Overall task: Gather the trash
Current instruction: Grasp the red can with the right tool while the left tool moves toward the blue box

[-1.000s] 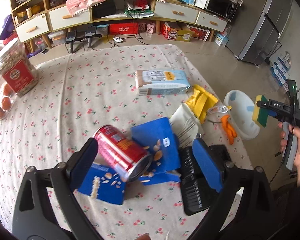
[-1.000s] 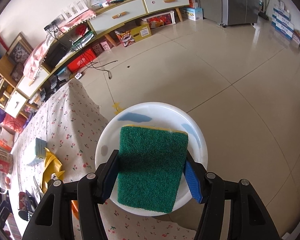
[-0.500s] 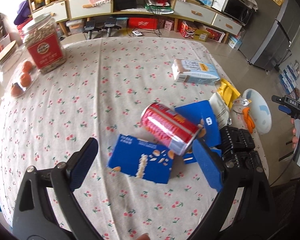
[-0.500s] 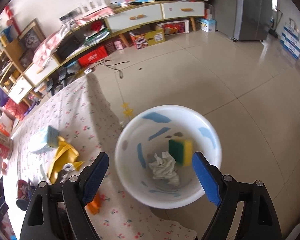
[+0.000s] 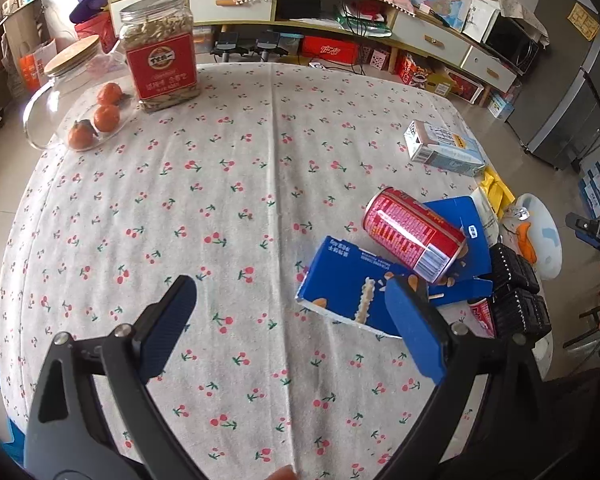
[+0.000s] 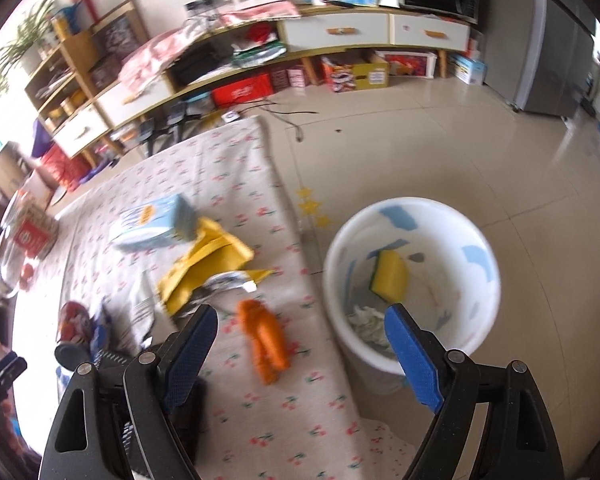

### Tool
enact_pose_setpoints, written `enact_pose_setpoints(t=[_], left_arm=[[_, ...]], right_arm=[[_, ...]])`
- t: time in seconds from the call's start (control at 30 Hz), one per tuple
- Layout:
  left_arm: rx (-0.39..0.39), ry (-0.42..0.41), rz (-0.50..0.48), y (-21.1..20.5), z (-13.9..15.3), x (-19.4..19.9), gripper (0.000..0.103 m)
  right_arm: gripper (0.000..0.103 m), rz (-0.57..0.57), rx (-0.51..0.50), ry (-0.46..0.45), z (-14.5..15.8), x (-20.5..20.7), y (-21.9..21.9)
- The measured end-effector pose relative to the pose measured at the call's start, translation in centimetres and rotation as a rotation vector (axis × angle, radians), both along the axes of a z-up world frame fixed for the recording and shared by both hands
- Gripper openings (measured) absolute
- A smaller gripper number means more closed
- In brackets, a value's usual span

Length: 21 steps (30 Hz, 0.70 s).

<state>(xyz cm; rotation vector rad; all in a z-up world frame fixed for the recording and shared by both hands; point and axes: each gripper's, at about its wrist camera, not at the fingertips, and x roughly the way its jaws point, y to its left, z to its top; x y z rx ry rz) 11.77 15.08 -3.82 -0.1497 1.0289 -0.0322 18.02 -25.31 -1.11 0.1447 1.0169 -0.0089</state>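
Trash lay scattered along the surface [image 5: 228,200] edge. Nearest the left tongs [image 5: 292,320], whose jaws stood apart and empty, a blue box [image 5: 348,292] sat just beside the right pad, a red can [image 5: 414,234] lying on it. The right tongs [image 6: 300,340], apart and holding nothing after widening, framed an orange scrap [image 6: 264,340]; farther off, the sponge [image 6: 390,272] lay inside the white bin [image 6: 476,240].
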Motion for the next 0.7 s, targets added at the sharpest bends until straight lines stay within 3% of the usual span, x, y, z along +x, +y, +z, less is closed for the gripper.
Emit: enact_pose_setpoints(t=[0.23,0.7], left_arm=[[0.072,-0.001,0.045,1.5,-0.3,-1.4,0.096],[0.074,0.031,0.107,3.8,-1.3,-3.2,0.099]], right_arm=[[0.087,0.121,-0.019,-0.011,0.4,-0.5,5.4],[0.087,0.364,0.011,-0.003,-0.1,-1.1,16.5]])
